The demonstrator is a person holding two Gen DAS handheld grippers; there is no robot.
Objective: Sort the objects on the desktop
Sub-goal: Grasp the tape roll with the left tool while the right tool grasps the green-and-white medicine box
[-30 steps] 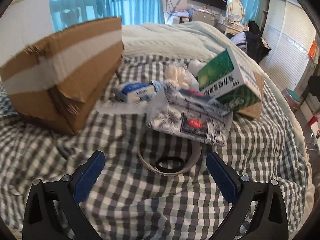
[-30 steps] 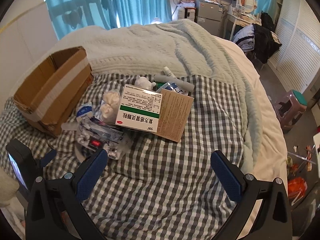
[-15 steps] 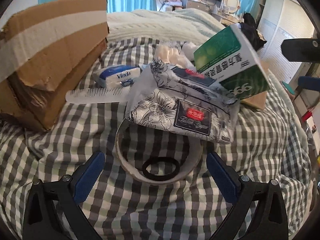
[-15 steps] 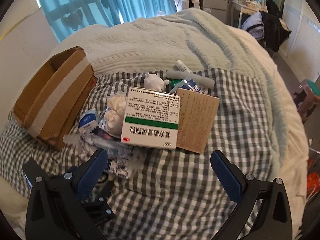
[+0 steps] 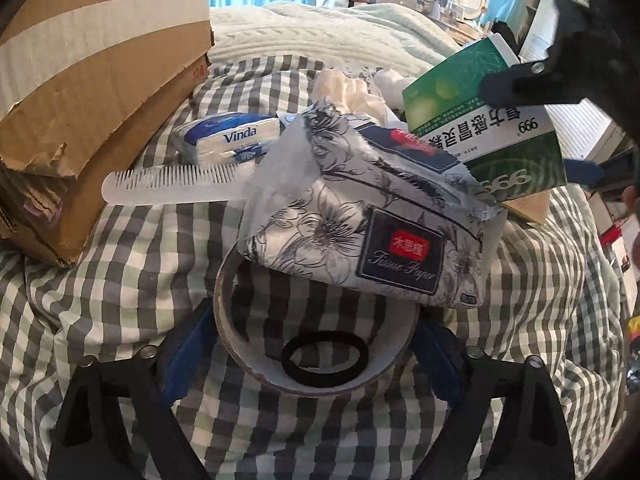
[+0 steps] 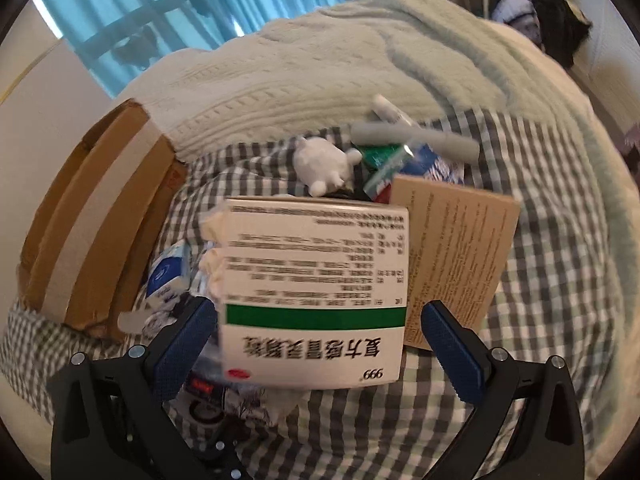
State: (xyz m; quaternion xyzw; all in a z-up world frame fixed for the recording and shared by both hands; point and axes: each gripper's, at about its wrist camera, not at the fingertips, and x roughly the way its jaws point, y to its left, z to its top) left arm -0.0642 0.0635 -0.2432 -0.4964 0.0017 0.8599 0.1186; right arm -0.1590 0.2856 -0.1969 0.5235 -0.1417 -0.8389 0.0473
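While the left gripper (image 5: 316, 344) brackets the brown tape roll (image 5: 240, 344) on the checked bedspread (image 5: 120, 264), jaws apart, the right gripper (image 6: 320, 344) straddles the green-and-white medicine box (image 6: 316, 296), pads (image 6: 450, 350) not touching it.

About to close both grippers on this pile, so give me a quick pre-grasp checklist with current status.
1. Left gripper straddles the tape roll: ok.
2. Roll free to lift: not ok; the tissue pack rests on its far rim.
3. Hair tie lies inside the roll, may be left behind: not ok.
4. Right gripper flanks the green medicine box, jaws open: ok.
5. Right pads touching box: cannot tell.
6. Cardboard box open for drop-off: cannot tell.
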